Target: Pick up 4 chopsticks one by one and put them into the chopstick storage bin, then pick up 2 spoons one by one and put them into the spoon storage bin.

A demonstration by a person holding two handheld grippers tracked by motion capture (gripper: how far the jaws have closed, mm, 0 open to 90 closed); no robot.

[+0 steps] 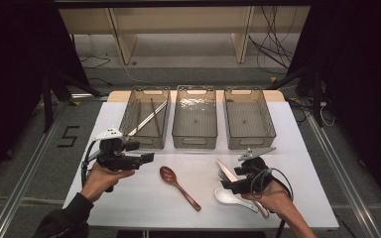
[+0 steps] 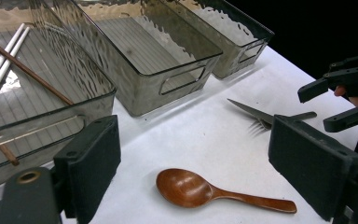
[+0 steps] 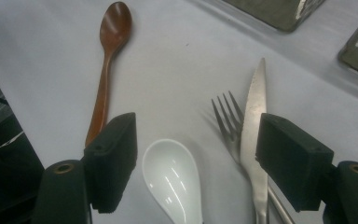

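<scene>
Three smoked transparent plastic bins stand side by side along the far edge of the white tabletop (image 1: 144, 198), their walls forming one barrier. The left bin (image 1: 145, 117) holds brown and white chopsticks (image 1: 151, 116) lying across its floor and leaning on its rim. The middle bin (image 1: 194, 117) and right bin (image 1: 249, 117) have bare floors, open from above. A strip of bare tabletop runs before the bins. The brown wooden spoon (image 1: 178, 186) lies slantwise mid-table, with bare surface on both sides. To the right, the steel knife (image 1: 226, 171), steel fork (image 1: 222, 174) and white ceramic spoon (image 1: 235, 199) crowd closely together, knife overlapping fork.
</scene>
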